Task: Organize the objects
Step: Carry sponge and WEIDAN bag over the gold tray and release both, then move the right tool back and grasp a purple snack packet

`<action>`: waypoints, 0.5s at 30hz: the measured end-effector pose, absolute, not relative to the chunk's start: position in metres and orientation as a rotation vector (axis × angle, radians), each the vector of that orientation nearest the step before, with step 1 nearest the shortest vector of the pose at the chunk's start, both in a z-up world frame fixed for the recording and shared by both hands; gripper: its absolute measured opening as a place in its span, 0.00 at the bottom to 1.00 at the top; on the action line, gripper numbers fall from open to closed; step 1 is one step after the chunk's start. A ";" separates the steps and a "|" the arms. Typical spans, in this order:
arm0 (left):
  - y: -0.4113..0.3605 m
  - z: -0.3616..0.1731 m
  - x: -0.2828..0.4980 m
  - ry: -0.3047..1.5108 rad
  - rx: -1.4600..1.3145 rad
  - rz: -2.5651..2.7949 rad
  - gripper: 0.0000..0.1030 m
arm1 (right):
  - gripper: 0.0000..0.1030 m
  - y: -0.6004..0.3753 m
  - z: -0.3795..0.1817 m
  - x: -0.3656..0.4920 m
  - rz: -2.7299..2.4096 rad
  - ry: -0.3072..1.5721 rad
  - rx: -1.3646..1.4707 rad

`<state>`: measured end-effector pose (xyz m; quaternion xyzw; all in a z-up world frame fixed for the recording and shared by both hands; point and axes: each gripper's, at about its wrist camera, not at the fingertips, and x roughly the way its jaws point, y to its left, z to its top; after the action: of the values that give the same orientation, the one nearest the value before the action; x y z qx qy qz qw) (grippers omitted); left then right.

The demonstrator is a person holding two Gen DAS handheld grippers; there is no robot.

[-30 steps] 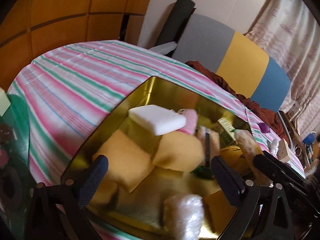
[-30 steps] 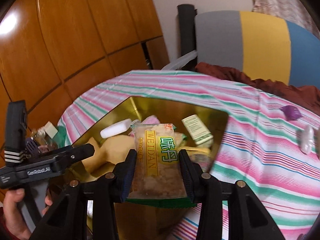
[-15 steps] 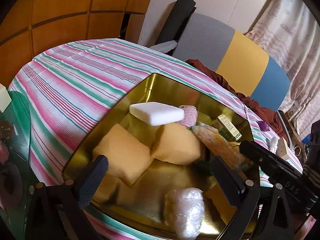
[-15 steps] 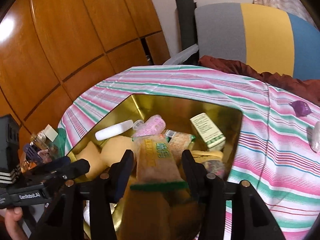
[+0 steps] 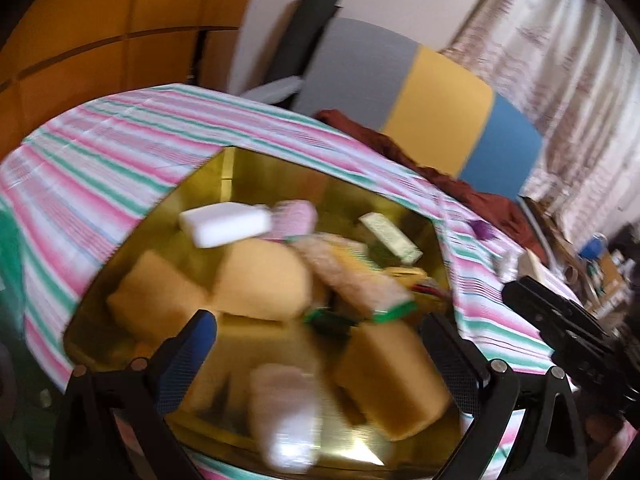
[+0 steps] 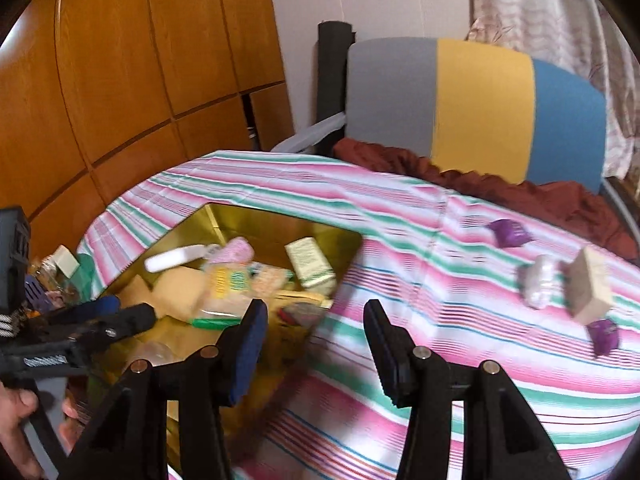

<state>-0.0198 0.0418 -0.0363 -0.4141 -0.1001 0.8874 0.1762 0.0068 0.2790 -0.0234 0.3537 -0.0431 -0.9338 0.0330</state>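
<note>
A gold tin (image 5: 224,176) (image 6: 208,216) lies on the striped cloth and holds yellow sponges (image 5: 260,276), a white block (image 5: 224,224), a pink roll (image 5: 296,216), a green-white box (image 5: 390,236) (image 6: 310,262) and the snack packet (image 5: 356,280) (image 6: 228,284). My left gripper (image 5: 320,352) is open and empty above the tin's near side. My right gripper (image 6: 314,340) is open and empty over the tin's right edge. On the cloth to the right lie two purple pieces (image 6: 508,234) (image 6: 604,336), a wrapped bundle (image 6: 538,280) and a tan block (image 6: 592,286).
A grey, yellow and blue cushion (image 6: 480,108) and dark red cloth (image 6: 500,188) lie behind the table. Wooden panels (image 6: 120,80) stand at the left. Small clutter (image 6: 60,272) sits off the table's left edge. Curtains (image 5: 560,80) hang at the right.
My right gripper has opened and let go of the snack packet, which now lies in the tin. The right gripper has drawn back toward the right. The left view has shifted slightly.
</note>
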 end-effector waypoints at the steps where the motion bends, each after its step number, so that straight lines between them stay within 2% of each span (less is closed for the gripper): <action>1: 0.047 -0.035 -0.018 -0.270 -1.169 2.500 1.00 | 0.49 0.284 -0.023 0.009 -2.891 -0.118 1.098; 7: 0.090 -0.027 -0.008 -0.215 -1.164 2.394 1.00 | 0.49 0.332 -0.025 0.027 -2.978 -0.121 1.154; 15: 0.158 -0.023 0.012 -0.078 -1.145 2.231 1.00 | 0.49 0.429 -0.038 0.060 -3.103 -0.259 1.261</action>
<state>0.0122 0.1584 -0.0230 -0.4336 -0.0294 0.8451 0.3113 0.0605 0.4286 -0.0380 0.3731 -0.0766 -0.9182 -0.1086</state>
